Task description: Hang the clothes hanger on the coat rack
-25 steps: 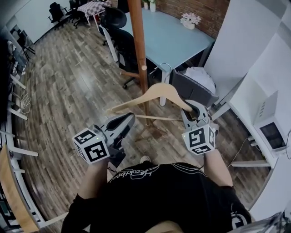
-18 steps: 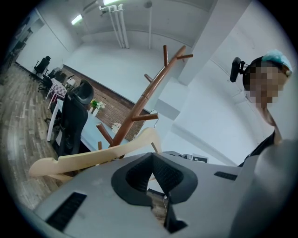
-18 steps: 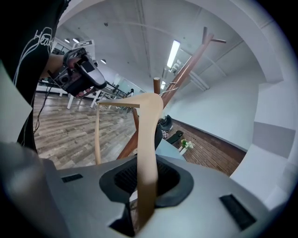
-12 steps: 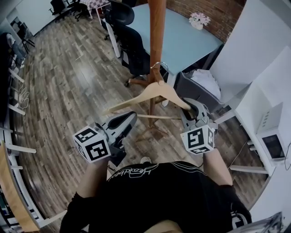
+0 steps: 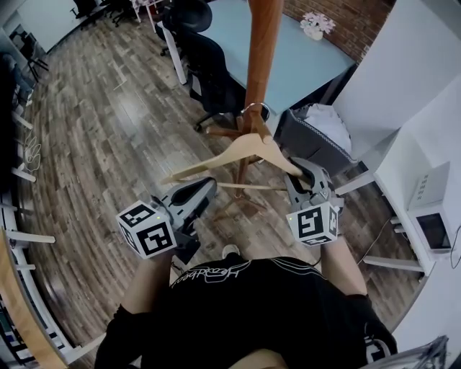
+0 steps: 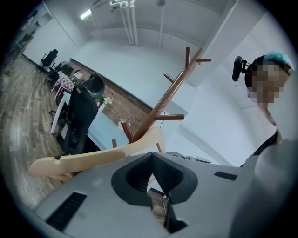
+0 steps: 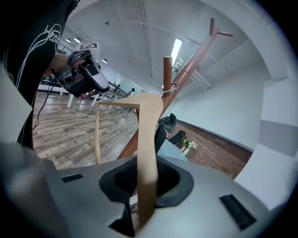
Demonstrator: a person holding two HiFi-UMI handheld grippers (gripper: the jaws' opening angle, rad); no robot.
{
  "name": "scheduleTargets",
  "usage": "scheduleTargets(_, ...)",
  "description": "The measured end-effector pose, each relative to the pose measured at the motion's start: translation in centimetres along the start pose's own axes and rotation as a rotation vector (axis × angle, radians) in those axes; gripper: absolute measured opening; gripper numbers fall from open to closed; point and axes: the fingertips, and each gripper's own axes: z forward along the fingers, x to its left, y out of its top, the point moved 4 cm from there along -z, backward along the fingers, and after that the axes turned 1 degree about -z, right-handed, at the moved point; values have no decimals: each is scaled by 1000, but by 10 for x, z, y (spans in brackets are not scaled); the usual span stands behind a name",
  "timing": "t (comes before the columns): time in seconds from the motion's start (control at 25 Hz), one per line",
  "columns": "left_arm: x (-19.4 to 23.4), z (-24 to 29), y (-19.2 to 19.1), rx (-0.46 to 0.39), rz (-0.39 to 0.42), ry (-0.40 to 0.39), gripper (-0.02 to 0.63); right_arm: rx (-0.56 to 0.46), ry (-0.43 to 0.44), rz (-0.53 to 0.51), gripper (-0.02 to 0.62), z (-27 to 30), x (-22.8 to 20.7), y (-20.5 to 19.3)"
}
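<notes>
Head view: a steep look down at a person in a black shirt point(image 5: 245, 310), who holds a gripper out in each hand above a wood floor point(image 5: 101, 122).
Left gripper point(image 5: 204, 189): nearest on the left, with its marker cube toward the person. Its own view shows the two dark pads meeting at the tips with nothing between them.
Right gripper point(image 5: 301, 170): nearest on the right, about level with the other one. Its jaws are clamped on the hanger point(image 5: 248, 148), at the outer end of its right arm. In its own view the pale wood runs straight up out of the pads.
Hanger: pale wood with a thin lower bar, held in the air and spread between the two grippers. Its left arm passes just beyond the tips of the closed jaws on that side. Whether they touch it cannot be told.
Hook point(image 5: 253, 109): a metal loop at the top of the hanger, right beside the pole of the rack point(image 5: 262, 58) and next to a short peg point(image 7: 166, 72). Whether it is over the peg cannot be told.
Rack: a brown wooden pole just beyond the hanger, with short pegs angling up from it.
Beyond: a black chair point(image 5: 212, 76) stands at a pale blue table point(image 5: 302, 65). A small pot of flowers point(image 5: 315, 25) sits at the table's far end, near a brick wall point(image 5: 346, 18).
</notes>
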Motion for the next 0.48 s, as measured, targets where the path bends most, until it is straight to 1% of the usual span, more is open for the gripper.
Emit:
scheduleTargets(0.24,8,3,-4,16,-13,-8,6,0,-39,-28,91,8,5,-13)
scheduleTargets(0.48,17,-2,-7,21,-19,-11,7,12,-38,-23,91,21,10,-24)
